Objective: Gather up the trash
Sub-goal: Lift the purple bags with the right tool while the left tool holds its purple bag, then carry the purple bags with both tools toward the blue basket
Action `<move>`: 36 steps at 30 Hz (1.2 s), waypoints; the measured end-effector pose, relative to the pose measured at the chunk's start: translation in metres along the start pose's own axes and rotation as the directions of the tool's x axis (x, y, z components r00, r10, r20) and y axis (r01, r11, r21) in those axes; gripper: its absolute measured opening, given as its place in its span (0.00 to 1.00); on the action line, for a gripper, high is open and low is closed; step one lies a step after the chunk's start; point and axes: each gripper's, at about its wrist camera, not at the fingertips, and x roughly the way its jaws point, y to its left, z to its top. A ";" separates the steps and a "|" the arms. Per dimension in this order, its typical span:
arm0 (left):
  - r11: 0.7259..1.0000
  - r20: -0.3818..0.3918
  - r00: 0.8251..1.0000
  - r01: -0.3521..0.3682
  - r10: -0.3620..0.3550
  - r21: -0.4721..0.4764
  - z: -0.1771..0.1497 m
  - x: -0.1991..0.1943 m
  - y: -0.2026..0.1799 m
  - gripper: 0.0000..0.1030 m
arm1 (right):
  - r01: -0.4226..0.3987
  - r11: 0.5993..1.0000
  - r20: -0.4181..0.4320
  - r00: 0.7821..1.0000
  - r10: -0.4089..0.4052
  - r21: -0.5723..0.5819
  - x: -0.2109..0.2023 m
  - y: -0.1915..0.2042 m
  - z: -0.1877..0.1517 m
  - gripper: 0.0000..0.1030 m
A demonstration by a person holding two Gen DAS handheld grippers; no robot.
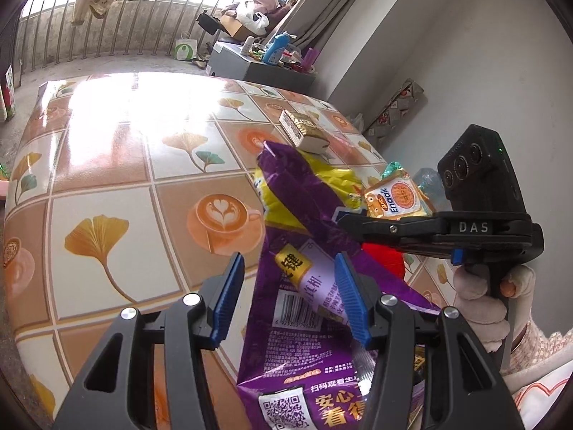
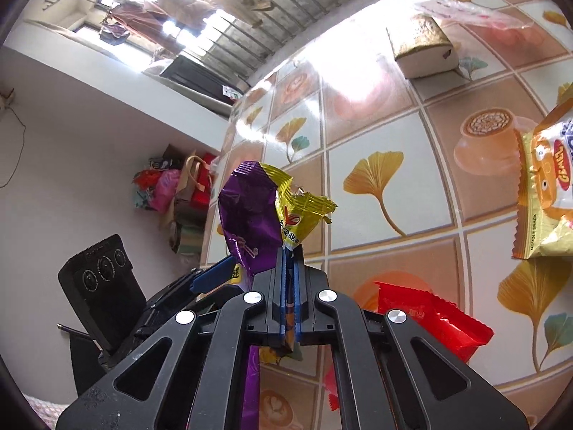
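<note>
Right fingers pinched on purple-yellow wrapper, between parted left fingers.

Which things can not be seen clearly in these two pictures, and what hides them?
- Red wrapper: right wrist view, partly behind the right tongs; in the left wrist view, mostly hidden.
- Purple bag: left wrist view, lower end cut by the edge, between the open left tongs.
- Orange noodle snack: cut by the right edge.
- Window area: overexposed.

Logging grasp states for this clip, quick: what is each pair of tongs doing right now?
Left tongs: open, pads either side of the purple snack bag, not clamped.
Right tongs: shut on the purple snack bag and a yellow wrapper.
</note>
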 end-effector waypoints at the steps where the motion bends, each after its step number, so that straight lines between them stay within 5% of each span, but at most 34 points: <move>1: 1.000 -0.002 1.000 -0.003 0.003 -0.003 -0.001 0.001 0.002 0.49 | -0.016 1.000 0.005 1.000 0.016 -0.004 -0.002 0.000 0.000 0.02; 5: 1.000 -0.035 0.999 -0.021 0.021 -0.005 -0.007 0.009 0.004 0.49 | -0.059 0.998 -0.026 0.998 0.058 -0.009 0.009 0.001 -0.005 0.04; 11: 0.999 -0.045 0.998 -0.046 0.047 0.018 -0.016 0.016 0.005 0.50 | -0.090 0.993 -0.079 0.993 0.084 -0.071 0.024 0.013 -0.009 0.20; 16: 0.999 -0.036 0.999 -0.039 0.040 0.025 -0.016 0.017 0.006 0.50 | -0.047 0.984 -0.152 0.988 0.021 -0.173 0.039 0.024 -0.010 0.35; 23: 0.998 -0.035 0.998 -0.052 0.053 0.037 -0.017 0.016 0.003 0.49 | -0.041 0.990 -0.194 0.981 0.015 -0.133 0.056 0.023 -0.007 0.35; 27: 0.998 -0.032 0.998 -0.055 0.056 0.024 -0.015 0.016 0.003 0.46 | -0.070 0.995 -0.190 0.980 0.056 -0.069 0.050 0.013 -0.004 0.23; 36: 0.989 0.069 0.987 0.150 -0.148 -0.020 0.015 -0.010 -0.007 0.25 | -0.302 0.953 -0.090 0.950 0.299 -0.022 -0.017 0.002 0.001 0.23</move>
